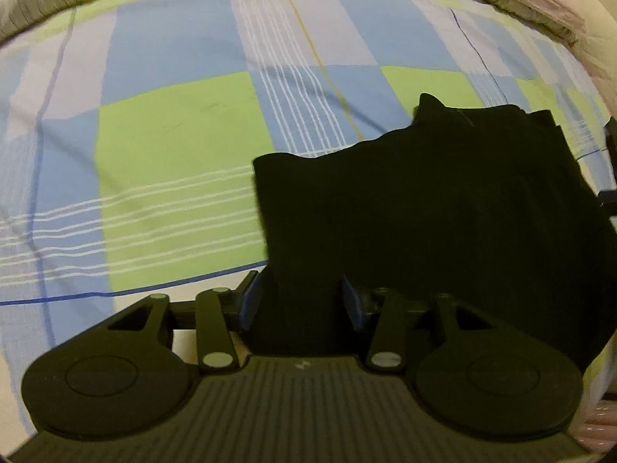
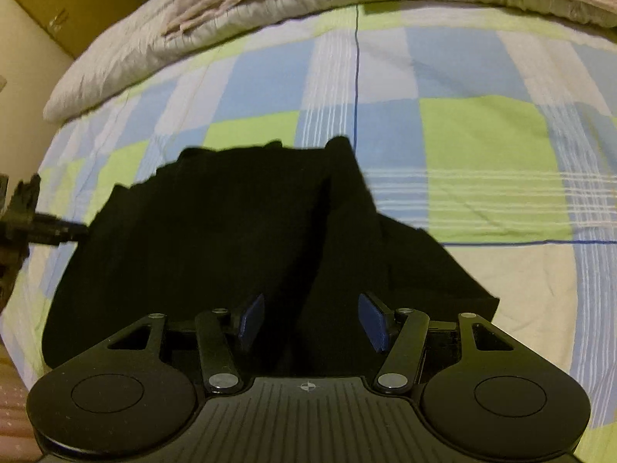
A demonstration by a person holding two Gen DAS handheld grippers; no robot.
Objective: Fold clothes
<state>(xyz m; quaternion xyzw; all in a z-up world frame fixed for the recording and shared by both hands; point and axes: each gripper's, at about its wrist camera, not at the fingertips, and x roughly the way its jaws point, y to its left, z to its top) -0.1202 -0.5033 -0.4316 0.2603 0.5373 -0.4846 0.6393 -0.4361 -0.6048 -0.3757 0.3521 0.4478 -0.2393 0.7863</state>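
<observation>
The black garment (image 1: 443, 208) lies on the bed, on the checked sheet (image 1: 173, 146) with blue, green and pale squares. In my left wrist view it fills the right half of the picture, and its near edge comes down between the fingers of my left gripper (image 1: 300, 303). In my right wrist view the same garment (image 2: 216, 239) spreads over the left and the middle, with a raised fold that runs from a peak at the top down toward my right gripper (image 2: 310, 320).

My left gripper has its blue pads (image 1: 250, 301) on both sides of a strip of the dark cloth. The cloth fills the gap from one pad to the other, so I read it as gripping the garment, though the black on black makes the contact hard to see. My right gripper stands with its pads (image 2: 372, 320) apart; the fold of cloth is between them, but I see free space at each pad, so the fingers are open around it and do not press.

At the left edge of the right wrist view I see a part of the other gripper (image 2: 23, 212), touching the side of the garment. Behind the sheet, at the far side of the bed, lies a crumpled grey quilt (image 2: 200, 27).
</observation>
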